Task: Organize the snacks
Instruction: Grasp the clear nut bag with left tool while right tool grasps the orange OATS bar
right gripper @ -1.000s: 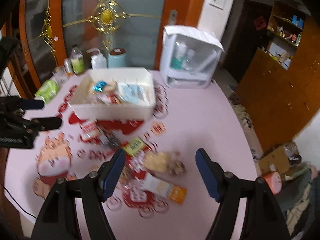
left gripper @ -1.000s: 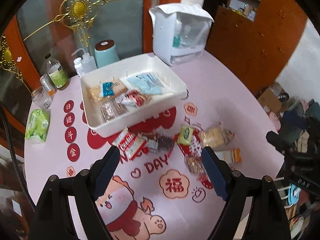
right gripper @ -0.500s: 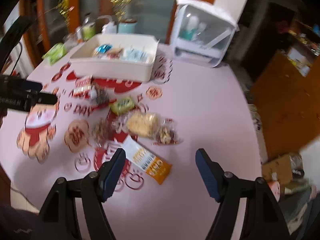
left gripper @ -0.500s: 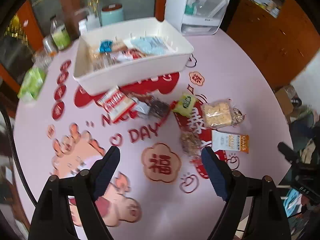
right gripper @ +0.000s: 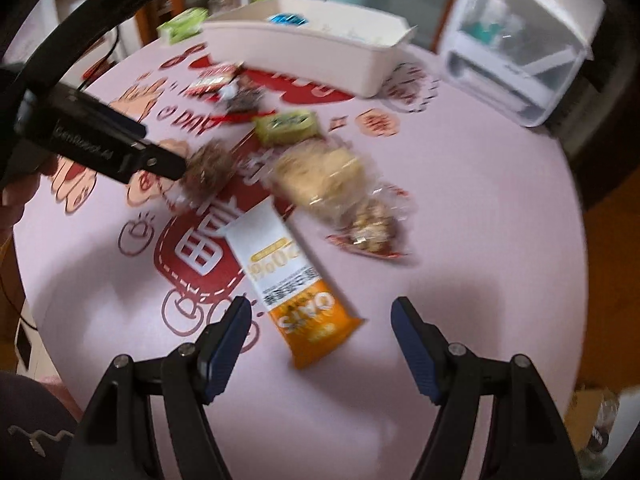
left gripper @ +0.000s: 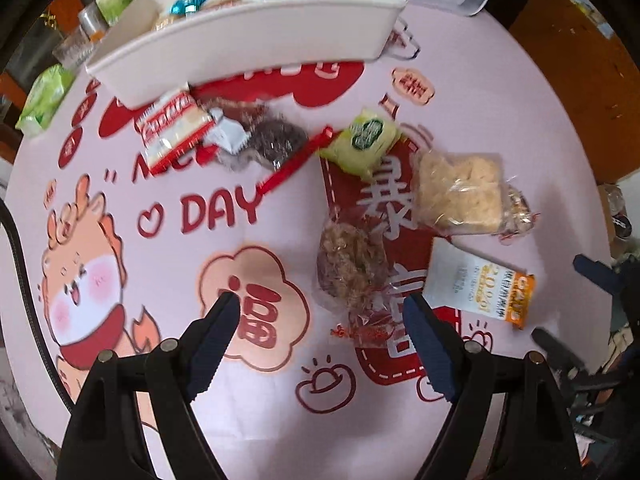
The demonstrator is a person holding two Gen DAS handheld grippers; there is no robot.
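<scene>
White-and-orange oat bar (right gripper: 296, 280), loose packets (left gripper: 460, 192), white bin (left gripper: 256, 28)

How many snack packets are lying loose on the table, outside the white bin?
7, maybe more hidden: red-and-white pack, silver wrapper, dark bag by the bin; green packet, pale crisp bag, brown bag, oats bar nearer the grippers.

Loose snacks (left gripper: 460, 192) lie before the bin (left gripper: 256, 36), apparently apart.

seven loose snack packets (left gripper: 458, 194), one white bin (left gripper: 248, 36), one green pack (left gripper: 44, 98), two grippers (left gripper: 322, 320).
</scene>
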